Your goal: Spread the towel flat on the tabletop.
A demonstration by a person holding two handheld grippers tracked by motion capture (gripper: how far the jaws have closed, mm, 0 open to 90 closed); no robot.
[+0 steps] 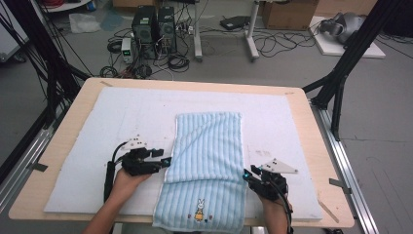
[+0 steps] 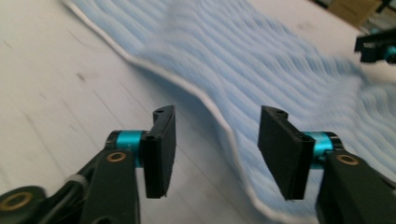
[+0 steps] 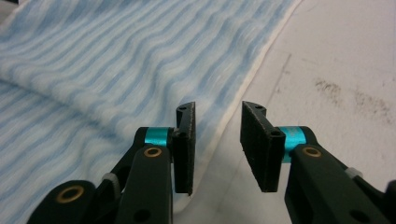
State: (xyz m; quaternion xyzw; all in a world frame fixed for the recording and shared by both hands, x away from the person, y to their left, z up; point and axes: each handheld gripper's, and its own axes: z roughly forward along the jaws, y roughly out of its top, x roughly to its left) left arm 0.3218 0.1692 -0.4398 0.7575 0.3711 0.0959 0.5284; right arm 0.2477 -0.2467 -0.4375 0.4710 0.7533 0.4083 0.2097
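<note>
A light blue striped towel (image 1: 208, 141) lies lengthwise on the white mat (image 1: 122, 117), with a fold across it near the front. Its front end, with a small rabbit picture (image 1: 199, 210), hangs over the table's near edge. My left gripper (image 1: 168, 161) sits at the towel's left hem, level with the fold. Its jaws stand open (image 2: 217, 144) with the white hem of the towel (image 2: 280, 60) running between them, untouched by the pads. My right gripper (image 1: 246, 174) is at the right hem. Its jaws stand a little apart (image 3: 217, 140) over the towel (image 3: 116, 60) edge, gripping nothing.
The mat covers most of the wooden table (image 1: 68, 122). Bare mat lies to either side of the towel. Beyond the table's far edge are computer towers (image 1: 153, 29), cables and black frame legs (image 1: 350, 53). The right gripper (image 2: 376, 46) shows far off in the left gripper view.
</note>
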